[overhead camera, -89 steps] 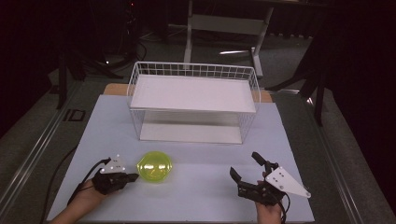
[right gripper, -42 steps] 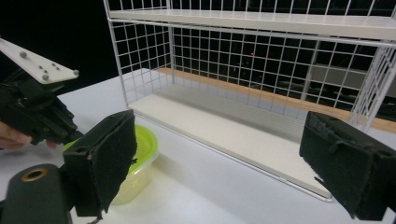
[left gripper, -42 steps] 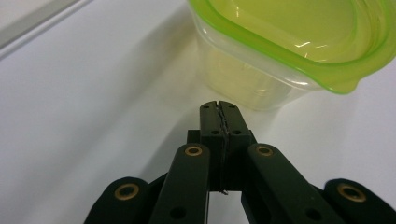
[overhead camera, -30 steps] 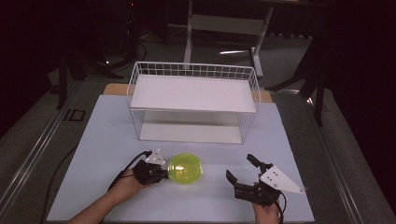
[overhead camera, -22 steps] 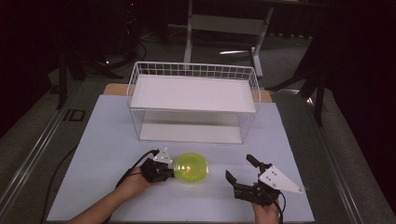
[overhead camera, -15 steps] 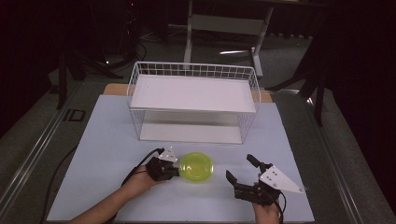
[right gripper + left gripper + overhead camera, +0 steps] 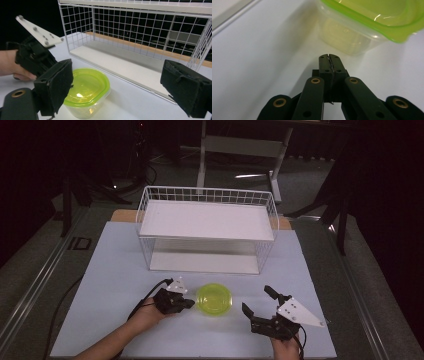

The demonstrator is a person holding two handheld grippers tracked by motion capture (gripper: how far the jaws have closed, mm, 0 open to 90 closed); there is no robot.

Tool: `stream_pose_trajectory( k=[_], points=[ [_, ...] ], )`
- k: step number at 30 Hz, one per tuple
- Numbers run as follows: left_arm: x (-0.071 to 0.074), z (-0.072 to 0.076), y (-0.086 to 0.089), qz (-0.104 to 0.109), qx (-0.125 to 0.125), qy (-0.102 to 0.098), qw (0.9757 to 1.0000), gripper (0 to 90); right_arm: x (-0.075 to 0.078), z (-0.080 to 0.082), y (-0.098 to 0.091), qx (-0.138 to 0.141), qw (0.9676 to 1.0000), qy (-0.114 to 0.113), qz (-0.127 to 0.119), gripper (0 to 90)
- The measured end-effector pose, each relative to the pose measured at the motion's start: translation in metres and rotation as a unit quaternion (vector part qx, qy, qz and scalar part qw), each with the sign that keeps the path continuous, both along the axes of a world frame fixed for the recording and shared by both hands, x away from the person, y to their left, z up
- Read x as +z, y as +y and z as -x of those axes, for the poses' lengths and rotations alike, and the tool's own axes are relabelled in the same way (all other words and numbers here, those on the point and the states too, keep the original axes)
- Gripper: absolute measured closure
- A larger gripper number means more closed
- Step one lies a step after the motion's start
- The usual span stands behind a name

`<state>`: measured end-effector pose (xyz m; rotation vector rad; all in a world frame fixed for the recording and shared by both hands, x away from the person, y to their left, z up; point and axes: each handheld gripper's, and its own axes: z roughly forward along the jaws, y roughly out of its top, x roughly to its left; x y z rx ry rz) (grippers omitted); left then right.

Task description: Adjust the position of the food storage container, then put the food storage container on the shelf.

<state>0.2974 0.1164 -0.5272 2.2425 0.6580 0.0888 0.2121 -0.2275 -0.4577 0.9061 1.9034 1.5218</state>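
A clear tub with a lime-green lid (image 7: 214, 298) stands on the white table near its front edge. My left gripper (image 7: 190, 303) lies just left of the tub, jaws shut with nothing between them. In the left gripper view its tips (image 7: 329, 57) point at the tub's side wall (image 7: 347, 37); I cannot tell whether they touch. My right gripper (image 7: 258, 301) rests to the right of the tub, open wide and facing it. In the right gripper view the tub (image 7: 86, 87) sits low between its pads (image 7: 56, 87), nearer the left one.
A white wire rack (image 7: 145, 205) with two shelves stands across the middle of the table behind the tub; its lower shelf (image 7: 130, 62) is bare. In the right gripper view, the left gripper (image 7: 37, 57) and its hand (image 7: 10, 62) are behind the tub.
The left gripper, shut, has moved right across the table front with the tub ahead of it, bringing the tub close to the right gripper. The right gripper has stayed open and nearly still.
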Motion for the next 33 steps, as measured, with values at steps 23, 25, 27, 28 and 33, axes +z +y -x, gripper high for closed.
stream_pose_trajectory(
  k=[23, 25, 27, 28, 33],
  points=[
    [0.066, 0.04, 0.062, 0.186, 0.053, -0.03, 0.9807, 2.1, 0.007, 0.0, 0.021, 0.021, 0.9984, 0.025, 0.047, 13.3],
    [0.067, 0.039, 0.057, 0.186, 0.056, -0.036, 0.9802, 2.1, 0.009, 0.0, 0.022, 0.019, 0.9985, 0.023, 0.047, 12.5],
    [0.068, 0.038, 0.052, 0.191, 0.068, -0.056, 0.9776, 2.1, 0.011, 0.0, 0.022, 0.015, 0.9986, 0.018, 0.047, 12.4],
    [0.068, 0.037, 0.049, 0.191, 0.067, -0.053, 0.9778, 2.0, 0.012, 0.0, 0.022, 0.011, 0.9986, 0.016, 0.049, 12.4],
    [0.069, 0.03, 0.034, 0.176, 0.057, -0.064, 0.9807, 2.1, 0.016, -0.007, 0.023, 0.003, 0.9968, 0.021, 0.077, 18.1]
  ],
)
